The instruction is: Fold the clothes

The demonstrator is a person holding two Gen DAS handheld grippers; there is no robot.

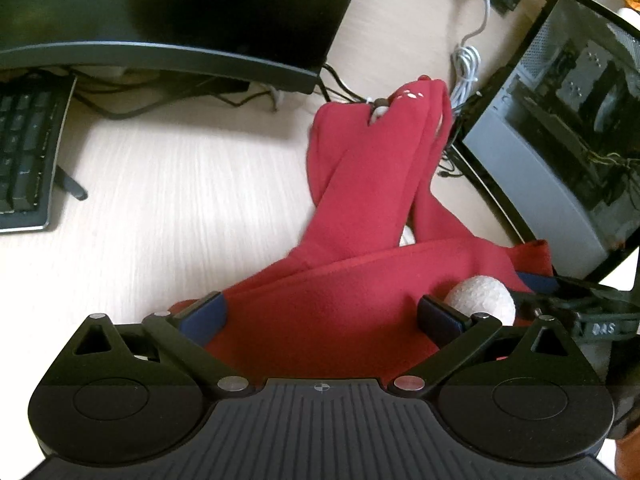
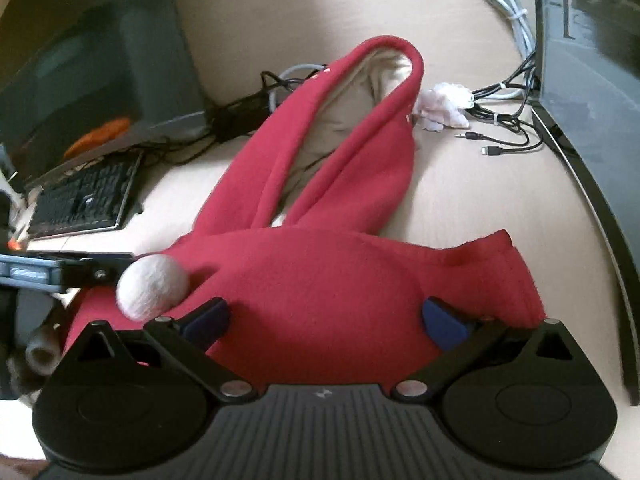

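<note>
While both grippers stand spread wide, the red garment point(image 1: 360, 280) lies on the wooden desk point(image 1: 180, 184) between their fingers.
Left gripper point(image 1: 322, 314): nothing pinched, white pompom point(image 1: 480, 300) at 3 o'clock. Right gripper point(image 2: 324, 318): likewise empty, pompom at 9 o'clock, hood toward 12. Keyboard point(image 2: 80, 200) at 10 o'clock, cables point(image 2: 500, 120) at 1 o'clock.

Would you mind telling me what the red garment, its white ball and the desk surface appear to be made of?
Red garment: probably fleece, matte and softly napped, with a cream lining. White ball: likely felted wool or similar, its surface fuzzy. Desk: pale wood-grain, possibly laminate, given its fine streaks and smooth look.
</note>
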